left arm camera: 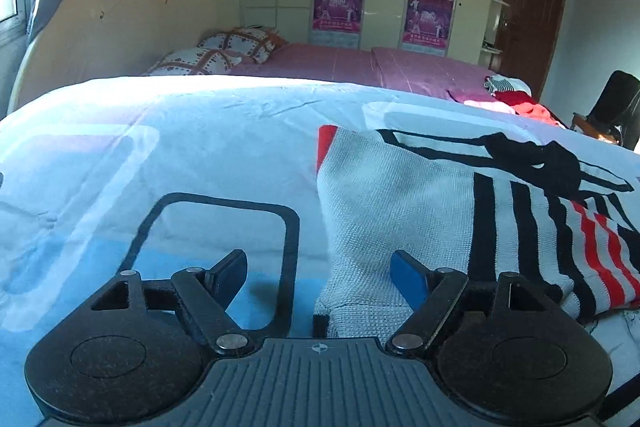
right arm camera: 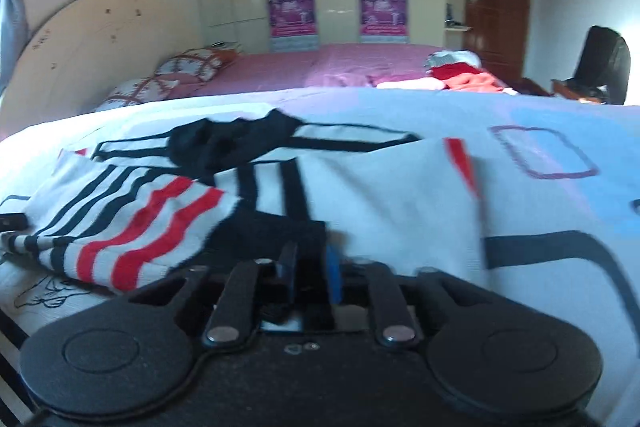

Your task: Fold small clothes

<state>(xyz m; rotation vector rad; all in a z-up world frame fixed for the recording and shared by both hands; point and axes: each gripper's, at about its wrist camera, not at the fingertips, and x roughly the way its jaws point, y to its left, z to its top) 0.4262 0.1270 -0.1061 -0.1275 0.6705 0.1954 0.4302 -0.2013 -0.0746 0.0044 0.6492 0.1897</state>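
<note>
A white knit sweater [left arm camera: 400, 207] with black and red stripes lies flat on the pale blue bedcover [left arm camera: 200, 147]. My left gripper [left arm camera: 320, 267] is open wide over the sweater's left edge; its right finger is above the knit and its left finger above bare cover, and the pads press on nothing. In the right wrist view the sweater [right arm camera: 380, 187] spreads ahead, striped part to the left. My right gripper [right arm camera: 311, 267] has its jaws close together at the sweater's near black patch. Blur hides whether cloth is pinched between them.
Beyond the bedcover [right arm camera: 560, 227] lies a pink sheet [left arm camera: 360, 67] with two patterned pillows [left arm camera: 224, 55] against a rounded headboard [left arm camera: 120, 11]. A heap of red and white clothes [right arm camera: 460, 75] sits at the far right. A dark chair [left arm camera: 616, 107] stands beside the bed.
</note>
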